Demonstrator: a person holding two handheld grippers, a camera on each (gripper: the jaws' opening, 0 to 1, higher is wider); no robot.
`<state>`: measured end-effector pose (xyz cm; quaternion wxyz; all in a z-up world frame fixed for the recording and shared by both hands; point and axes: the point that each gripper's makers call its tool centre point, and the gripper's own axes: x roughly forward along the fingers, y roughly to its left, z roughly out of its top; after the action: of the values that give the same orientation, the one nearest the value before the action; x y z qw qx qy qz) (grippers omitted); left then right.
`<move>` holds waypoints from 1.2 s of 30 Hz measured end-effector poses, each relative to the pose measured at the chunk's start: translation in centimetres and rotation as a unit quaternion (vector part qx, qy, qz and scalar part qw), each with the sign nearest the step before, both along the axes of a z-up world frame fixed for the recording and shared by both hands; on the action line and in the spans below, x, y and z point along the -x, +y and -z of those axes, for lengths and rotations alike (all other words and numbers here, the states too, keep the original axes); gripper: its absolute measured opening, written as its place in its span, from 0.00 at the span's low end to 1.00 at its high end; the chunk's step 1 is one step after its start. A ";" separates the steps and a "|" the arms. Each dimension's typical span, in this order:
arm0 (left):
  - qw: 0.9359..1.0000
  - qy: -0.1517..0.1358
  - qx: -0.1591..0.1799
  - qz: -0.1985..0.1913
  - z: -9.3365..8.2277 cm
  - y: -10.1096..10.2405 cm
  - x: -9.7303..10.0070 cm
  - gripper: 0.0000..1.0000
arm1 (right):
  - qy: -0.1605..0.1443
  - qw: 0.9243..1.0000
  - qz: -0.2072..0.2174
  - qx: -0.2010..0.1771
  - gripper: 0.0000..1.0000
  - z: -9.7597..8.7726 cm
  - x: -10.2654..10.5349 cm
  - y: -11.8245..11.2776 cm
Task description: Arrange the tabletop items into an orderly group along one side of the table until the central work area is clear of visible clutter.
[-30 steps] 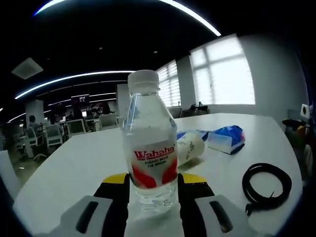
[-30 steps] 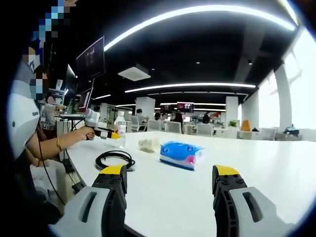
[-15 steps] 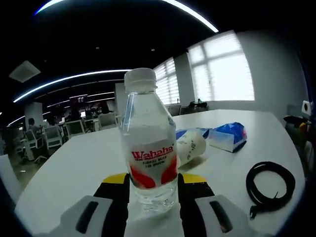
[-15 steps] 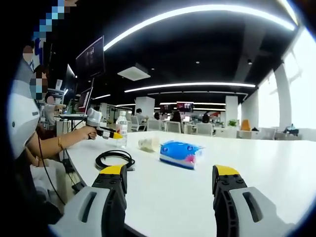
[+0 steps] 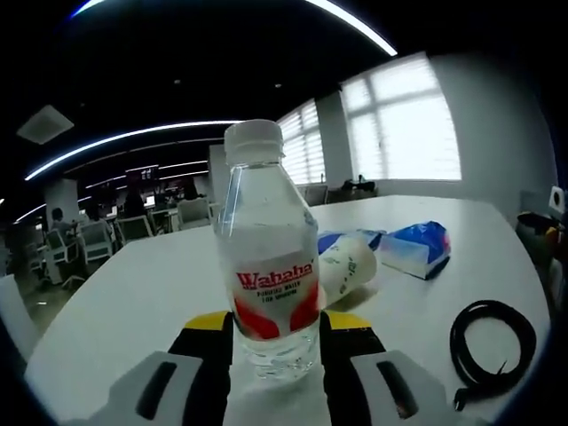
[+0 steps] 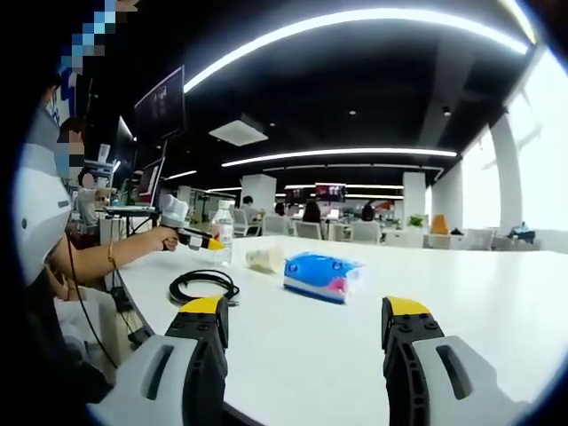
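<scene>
A clear water bottle (image 5: 269, 257) with a white cap and red label stands upright between the yellow-tipped jaws of my left gripper (image 5: 275, 333), which is shut on it. Behind it on the white table (image 5: 133, 293) lie a white paper cup (image 5: 349, 264) on its side, a blue tissue pack (image 5: 417, 249) and a coiled black cable (image 5: 493, 337). In the right gripper view, my right gripper (image 6: 302, 333) stands open above the table with nothing between its fingers. Farther off are the cable (image 6: 202, 286), the tissue pack (image 6: 319, 274), the cup (image 6: 264, 259) and the bottle (image 6: 223, 236) held by the left gripper (image 6: 200, 238).
A person's arm (image 6: 106, 257) and body sit at the left of the right gripper view, beside the table edge. Office chairs (image 5: 115, 232) and desks stand beyond the table. The white table (image 6: 497, 302) stretches broad and bare to the right.
The left gripper has carried the bottle a little farther along the table, away from the cable. My right gripper has stayed still and open.
</scene>
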<state>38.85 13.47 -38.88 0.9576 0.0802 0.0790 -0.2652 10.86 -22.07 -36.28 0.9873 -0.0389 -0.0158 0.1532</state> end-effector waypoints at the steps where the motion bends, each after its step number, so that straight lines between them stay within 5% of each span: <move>1: 1.000 0.002 -0.001 -0.001 0.0 -0.1 -0.1 0.38 | 0.000 1.000 0.001 0.001 0.68 0.0 0.0 -0.1; 36: 0.999 0.036 -0.016 -0.016 0.2 -1.5 -3.1 0.38 | -0.006 1.000 0.019 -0.003 0.67 0.1 0.9 -1.7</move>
<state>41.99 11.92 -39.13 0.9570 0.0843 0.1186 -0.2510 9.92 -23.80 -36.34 0.9900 -0.0366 -0.0211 0.1344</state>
